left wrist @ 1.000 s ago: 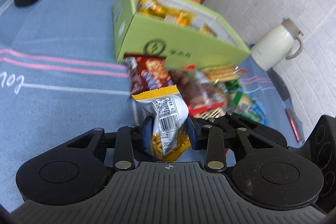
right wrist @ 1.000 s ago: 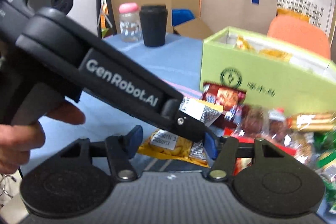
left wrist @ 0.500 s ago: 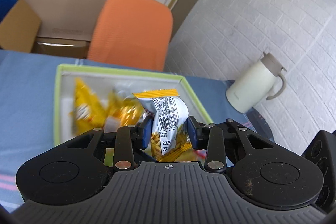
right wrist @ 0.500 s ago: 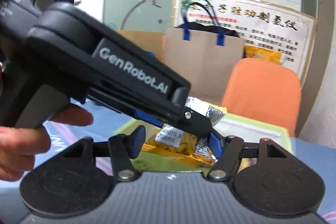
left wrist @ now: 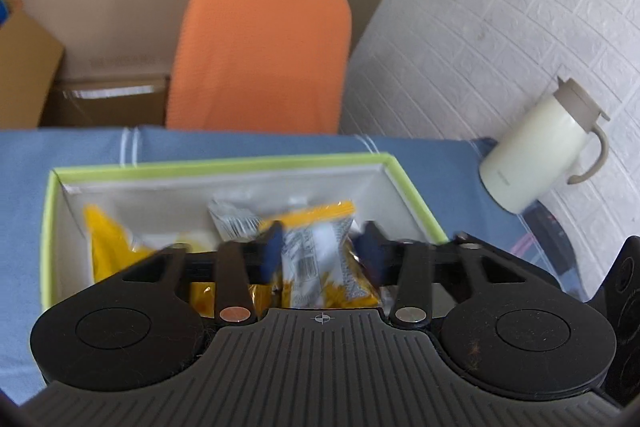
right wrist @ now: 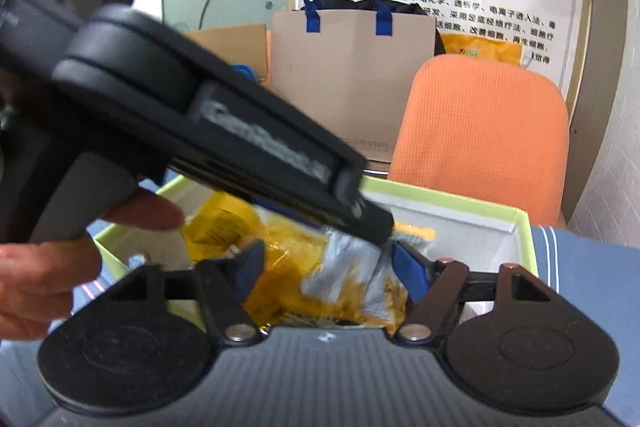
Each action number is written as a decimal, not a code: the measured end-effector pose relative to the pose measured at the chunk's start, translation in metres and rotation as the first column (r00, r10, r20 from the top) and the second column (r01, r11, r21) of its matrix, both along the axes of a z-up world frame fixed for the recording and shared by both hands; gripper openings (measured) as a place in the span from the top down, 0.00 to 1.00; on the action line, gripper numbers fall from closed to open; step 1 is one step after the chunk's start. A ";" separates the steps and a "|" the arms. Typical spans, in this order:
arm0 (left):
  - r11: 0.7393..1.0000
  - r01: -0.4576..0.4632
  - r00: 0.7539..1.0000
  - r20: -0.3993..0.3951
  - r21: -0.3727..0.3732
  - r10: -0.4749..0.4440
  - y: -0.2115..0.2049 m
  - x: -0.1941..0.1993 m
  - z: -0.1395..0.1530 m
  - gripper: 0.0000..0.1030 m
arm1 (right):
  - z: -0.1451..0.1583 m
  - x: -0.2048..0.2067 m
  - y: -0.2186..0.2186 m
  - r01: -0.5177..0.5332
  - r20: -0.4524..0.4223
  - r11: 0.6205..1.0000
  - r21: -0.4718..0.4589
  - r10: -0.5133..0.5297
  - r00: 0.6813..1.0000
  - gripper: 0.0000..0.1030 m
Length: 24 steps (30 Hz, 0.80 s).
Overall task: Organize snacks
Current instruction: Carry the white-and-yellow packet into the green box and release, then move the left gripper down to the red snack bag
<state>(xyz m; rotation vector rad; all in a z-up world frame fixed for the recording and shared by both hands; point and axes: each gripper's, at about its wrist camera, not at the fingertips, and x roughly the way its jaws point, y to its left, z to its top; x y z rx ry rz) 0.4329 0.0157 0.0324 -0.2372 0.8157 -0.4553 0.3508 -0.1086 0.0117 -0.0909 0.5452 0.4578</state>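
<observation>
While both of my tools hang over the green-rimmed box (left wrist: 416, 195), their jaws are opening. My left tool (left wrist: 322, 247) has its blue pads apart with a silver-and-yellow snack packet (left wrist: 316, 255) between them; the packet sits blurred in the gap, and I see no pad pressing on it. My right tool (right wrist: 328, 263) is spread wider, and a second silver-and-yellow packet (right wrist: 344, 283) lies between its pads with clear space on either side, so it is released. From the right wrist view, the left tool's black body crosses the picture diagonally, its tip over that packet, and a hand (right wrist: 48, 275) grips its handle. Inside the box's white walls more yellow packets (left wrist: 108, 239) are heaped toward the left. The box rests on the counter's blue cloth (left wrist: 80, 147), with a cream jug (left wrist: 536, 155) well off to the right and an orange chair (left wrist: 264, 47) behind.
</observation>
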 end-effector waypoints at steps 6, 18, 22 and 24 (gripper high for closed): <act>0.999 -0.049 0.991 0.128 0.023 0.045 0.017 -0.041 0.028 0.48 | 0.023 -0.047 -0.020 0.047 0.100 0.998 0.035 -0.051 0.994 0.10; 0.996 -0.092 0.993 0.073 0.011 0.091 0.057 -0.203 -0.025 0.38 | -0.027 -0.176 0.009 -0.048 -0.078 0.996 0.070 0.053 0.996 0.10; 0.994 -0.087 0.993 -0.087 -0.060 0.081 0.063 -0.209 -0.057 0.42 | -0.052 -0.179 0.029 -0.034 -0.125 0.999 0.032 0.038 0.991 0.10; 0.996 -0.052 0.993 -0.112 -0.073 0.043 0.059 -0.205 -0.064 0.42 | -0.053 -0.176 0.036 -0.029 -0.117 1.000 0.007 0.030 0.993 0.09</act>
